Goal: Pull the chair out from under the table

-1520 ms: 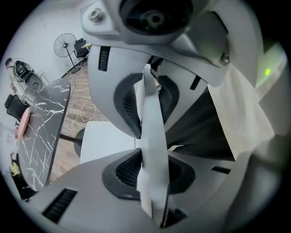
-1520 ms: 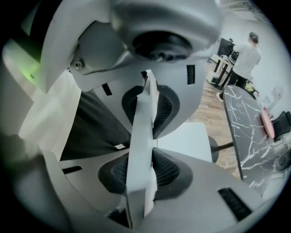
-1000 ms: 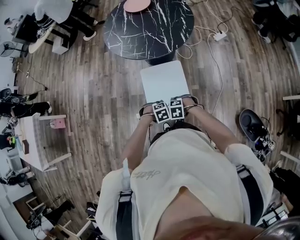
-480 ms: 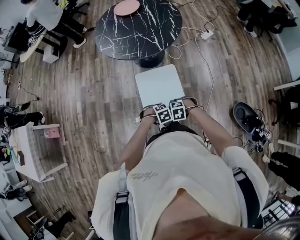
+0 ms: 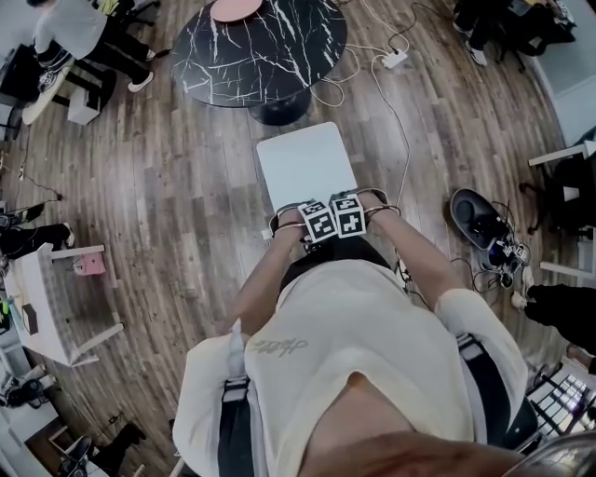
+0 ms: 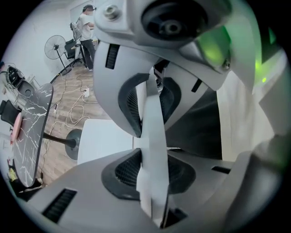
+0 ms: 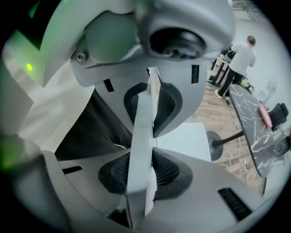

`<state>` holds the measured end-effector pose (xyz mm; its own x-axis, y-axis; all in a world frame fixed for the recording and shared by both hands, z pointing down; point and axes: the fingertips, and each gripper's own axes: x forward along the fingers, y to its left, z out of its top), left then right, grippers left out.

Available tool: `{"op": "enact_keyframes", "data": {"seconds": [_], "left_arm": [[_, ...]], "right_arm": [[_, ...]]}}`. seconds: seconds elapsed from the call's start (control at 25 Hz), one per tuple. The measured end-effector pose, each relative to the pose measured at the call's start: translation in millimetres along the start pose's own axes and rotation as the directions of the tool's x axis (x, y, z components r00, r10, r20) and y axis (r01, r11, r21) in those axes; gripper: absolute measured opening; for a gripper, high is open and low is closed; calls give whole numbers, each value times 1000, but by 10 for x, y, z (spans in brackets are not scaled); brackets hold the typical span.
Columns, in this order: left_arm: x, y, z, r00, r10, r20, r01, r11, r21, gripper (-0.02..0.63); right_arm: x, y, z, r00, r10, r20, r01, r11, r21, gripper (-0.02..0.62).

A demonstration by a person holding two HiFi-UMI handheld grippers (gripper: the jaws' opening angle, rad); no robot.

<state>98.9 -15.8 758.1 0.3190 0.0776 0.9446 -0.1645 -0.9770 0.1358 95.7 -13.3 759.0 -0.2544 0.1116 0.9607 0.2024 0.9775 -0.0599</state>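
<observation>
A white chair [image 5: 305, 166] stands on the wood floor between me and the round black marble table [image 5: 256, 51], its seat apart from the table's pedestal base. Both grippers hang side by side over the chair's backrest, pointing steeply down. My left gripper [image 5: 318, 224] is shut on the thin white top edge of the backrest [image 6: 152, 150], which runs between its dark pads [image 6: 132, 168]. My right gripper [image 5: 348, 216] clamps the same edge [image 7: 142, 150] just beside it. The seat [image 6: 102, 139] [image 7: 184, 141] shows past the jaws in both gripper views.
A pink plate [image 5: 235, 7] lies on the table. A power strip [image 5: 391, 59] and loose cables trail over the floor at the right of the table. A black device [image 5: 475, 219] sits on the floor at right, a small white table [image 5: 47, 298] at left. A person [image 5: 65, 28] stands far left.
The chair and both grippers have come back toward me, away from the table. The seat, first tucked against the table's edge, now stands apart from it. Both grips are unchanged.
</observation>
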Motion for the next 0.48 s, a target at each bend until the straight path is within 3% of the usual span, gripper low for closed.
{"op": "enact_keyframes", "data": {"seconds": [0.48], "left_arm": [[8, -144, 3, 1000, -3, 0, 3, 1000, -14, 98]], "right_arm": [[-16, 149, 12, 999, 40, 16, -40, 999, 3, 95]]}}
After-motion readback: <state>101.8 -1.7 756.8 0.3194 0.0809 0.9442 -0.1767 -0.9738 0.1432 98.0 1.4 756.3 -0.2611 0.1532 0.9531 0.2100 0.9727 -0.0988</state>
